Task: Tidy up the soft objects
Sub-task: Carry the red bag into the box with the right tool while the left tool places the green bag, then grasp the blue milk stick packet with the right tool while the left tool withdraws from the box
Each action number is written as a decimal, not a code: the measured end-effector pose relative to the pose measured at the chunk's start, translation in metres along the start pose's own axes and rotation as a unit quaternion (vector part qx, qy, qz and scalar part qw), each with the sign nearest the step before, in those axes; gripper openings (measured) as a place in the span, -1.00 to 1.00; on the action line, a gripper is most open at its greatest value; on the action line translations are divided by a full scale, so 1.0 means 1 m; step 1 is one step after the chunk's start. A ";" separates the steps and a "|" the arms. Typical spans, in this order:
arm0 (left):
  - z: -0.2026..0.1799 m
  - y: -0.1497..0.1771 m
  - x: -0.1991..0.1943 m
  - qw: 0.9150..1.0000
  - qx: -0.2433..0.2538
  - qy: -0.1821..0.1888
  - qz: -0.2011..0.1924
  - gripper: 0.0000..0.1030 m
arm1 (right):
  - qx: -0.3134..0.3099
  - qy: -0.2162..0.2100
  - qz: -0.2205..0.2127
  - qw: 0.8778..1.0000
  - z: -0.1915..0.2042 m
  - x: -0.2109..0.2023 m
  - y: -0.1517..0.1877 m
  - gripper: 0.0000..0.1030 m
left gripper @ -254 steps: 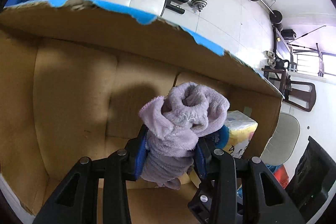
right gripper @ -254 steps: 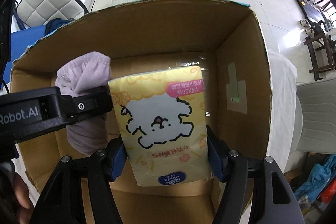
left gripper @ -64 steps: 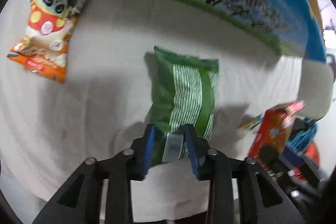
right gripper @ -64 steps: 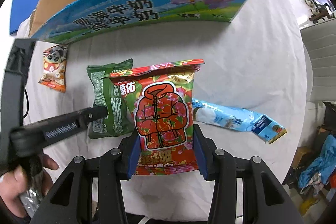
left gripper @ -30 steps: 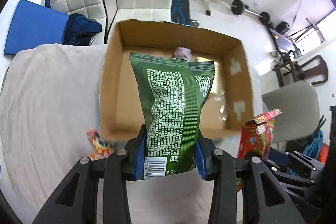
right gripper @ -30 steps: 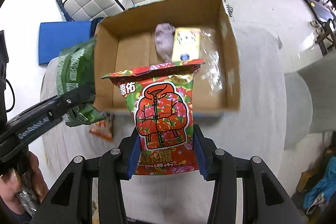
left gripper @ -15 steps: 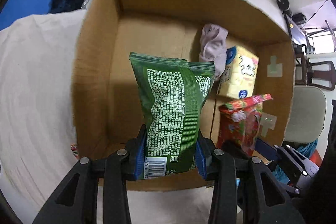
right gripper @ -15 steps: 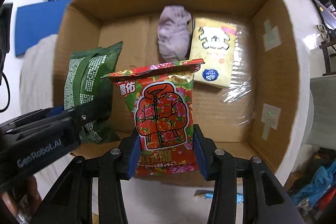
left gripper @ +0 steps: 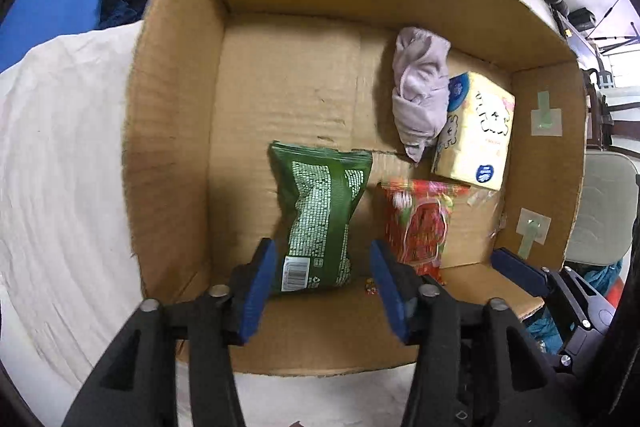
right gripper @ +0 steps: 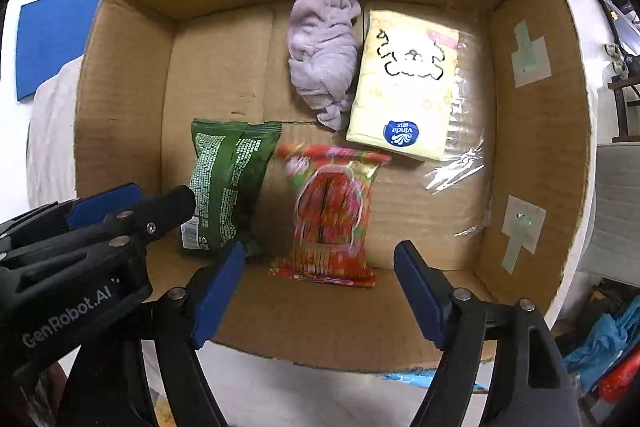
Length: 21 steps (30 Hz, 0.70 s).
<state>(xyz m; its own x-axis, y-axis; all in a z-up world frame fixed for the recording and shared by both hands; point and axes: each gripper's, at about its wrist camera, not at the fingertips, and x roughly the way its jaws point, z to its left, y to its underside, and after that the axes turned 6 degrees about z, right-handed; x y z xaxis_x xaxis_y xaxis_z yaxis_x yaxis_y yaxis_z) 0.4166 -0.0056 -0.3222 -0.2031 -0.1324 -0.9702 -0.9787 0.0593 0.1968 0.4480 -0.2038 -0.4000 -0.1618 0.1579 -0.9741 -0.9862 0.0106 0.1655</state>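
A cardboard box (left gripper: 172,147) (right gripper: 120,107) lies open below both grippers. Inside are a green snack bag (left gripper: 320,219) (right gripper: 226,183), a blurred red snack bag (left gripper: 420,223) (right gripper: 332,215), a lilac rolled cloth (left gripper: 420,99) (right gripper: 324,55) and a yellow tissue pack (left gripper: 476,131) (right gripper: 404,95). My left gripper (left gripper: 320,287) is open above the green bag's near end. My right gripper (right gripper: 316,291) is open above the red bag's near end. Neither holds anything.
The box stands on a white cloth-covered table (left gripper: 60,187). A loose clear plastic scrap (right gripper: 456,171) lies on the box floor at right. A blue mat (left gripper: 48,7), white chairs and gym weights stand beyond the box.
Both grippers have opened. The green bag and the red bag have dropped out of them into the box, and the red one is still blurred.
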 end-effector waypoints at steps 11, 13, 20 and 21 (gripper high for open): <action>0.012 0.032 -0.040 0.998 -0.002 -0.014 -0.059 0.66 | 0.011 -0.015 -0.031 0.999 -0.004 -0.029 0.028 1.00; 0.014 0.043 -0.051 0.996 0.001 -0.031 -0.081 0.92 | 0.011 -0.019 -0.040 0.999 -0.004 -0.035 0.037 1.00; 0.020 0.099 -0.081 0.991 -0.005 -0.050 -0.125 0.93 | -0.027 -0.005 -0.054 0.998 -0.001 -0.056 0.089 1.00; 0.020 0.109 -0.084 0.990 -0.008 -0.054 -0.128 0.93 | -0.033 0.000 -0.053 0.998 -0.002 -0.059 0.099 1.00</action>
<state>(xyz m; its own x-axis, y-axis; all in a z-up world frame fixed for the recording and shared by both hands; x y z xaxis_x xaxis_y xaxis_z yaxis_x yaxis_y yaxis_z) 0.3274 0.0319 -0.2225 0.0553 -0.0335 -0.9979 -0.9982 0.0226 -0.0560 0.3599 -0.2141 -0.3266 -0.0563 0.1597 -0.9856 -0.9980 -0.0382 0.0508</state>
